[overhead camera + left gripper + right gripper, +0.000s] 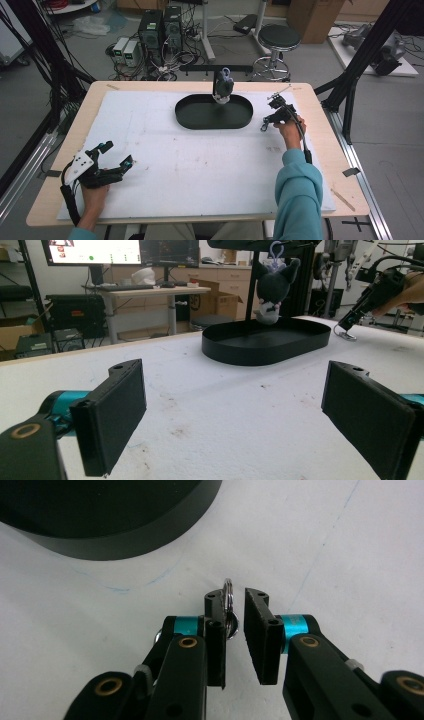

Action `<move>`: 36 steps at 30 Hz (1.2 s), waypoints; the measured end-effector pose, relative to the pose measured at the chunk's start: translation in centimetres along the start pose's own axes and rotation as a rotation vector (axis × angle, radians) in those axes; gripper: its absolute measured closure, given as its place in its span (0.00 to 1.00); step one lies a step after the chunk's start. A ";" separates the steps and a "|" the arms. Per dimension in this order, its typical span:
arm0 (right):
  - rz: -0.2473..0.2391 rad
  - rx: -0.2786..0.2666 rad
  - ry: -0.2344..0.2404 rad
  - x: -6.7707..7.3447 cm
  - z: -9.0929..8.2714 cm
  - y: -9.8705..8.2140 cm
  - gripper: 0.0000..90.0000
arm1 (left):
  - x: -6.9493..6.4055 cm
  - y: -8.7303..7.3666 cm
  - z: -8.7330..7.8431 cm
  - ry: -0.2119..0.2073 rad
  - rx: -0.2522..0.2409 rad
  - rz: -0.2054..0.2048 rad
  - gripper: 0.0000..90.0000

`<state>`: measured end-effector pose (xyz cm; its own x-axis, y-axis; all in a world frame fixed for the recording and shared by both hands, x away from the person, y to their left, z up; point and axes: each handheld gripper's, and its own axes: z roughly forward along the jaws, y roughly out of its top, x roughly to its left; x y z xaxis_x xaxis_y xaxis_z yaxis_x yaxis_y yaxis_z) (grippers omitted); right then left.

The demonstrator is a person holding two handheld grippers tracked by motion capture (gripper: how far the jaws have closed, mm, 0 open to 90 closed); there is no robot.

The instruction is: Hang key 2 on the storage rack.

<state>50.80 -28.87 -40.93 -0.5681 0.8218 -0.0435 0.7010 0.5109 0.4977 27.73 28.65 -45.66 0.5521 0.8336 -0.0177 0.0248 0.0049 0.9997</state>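
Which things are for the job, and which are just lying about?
For the job:
- right claw
- metal ring between its pads
- black tray beside it
- probably the plush toy hanging over the tray

Just lying about:
- left claw, open, holding nothing
- stool
- computers on the floor

A wooden tabletop (320,107) was covered by a white sheet (200,170), faintly stained. A black oval tray (200,119) was set on the sheet toward the far side, and a metal ring (228,592) lay just beside it.
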 end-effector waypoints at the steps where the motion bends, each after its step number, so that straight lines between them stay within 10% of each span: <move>1: -0.003 0.002 0.000 0.0 0.0 0.0 0.88 | 0.0 0.0 0.0 0.000 0.000 0.000 0.12; 24: -0.029 0.017 0.010 0.2 -0.5 0.1 0.98 | 0.0 0.0 0.0 0.001 0.000 0.000 0.12; 36: -0.013 -0.101 0.057 0.7 -3.0 0.2 0.99 | 0.0 0.0 0.0 0.000 0.002 0.001 0.12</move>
<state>49.24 -28.93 -38.27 -0.6021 0.7984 -0.0025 0.6482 0.4907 0.5823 27.72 28.62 -45.66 0.5520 0.8337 -0.0167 0.0261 0.0027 0.9997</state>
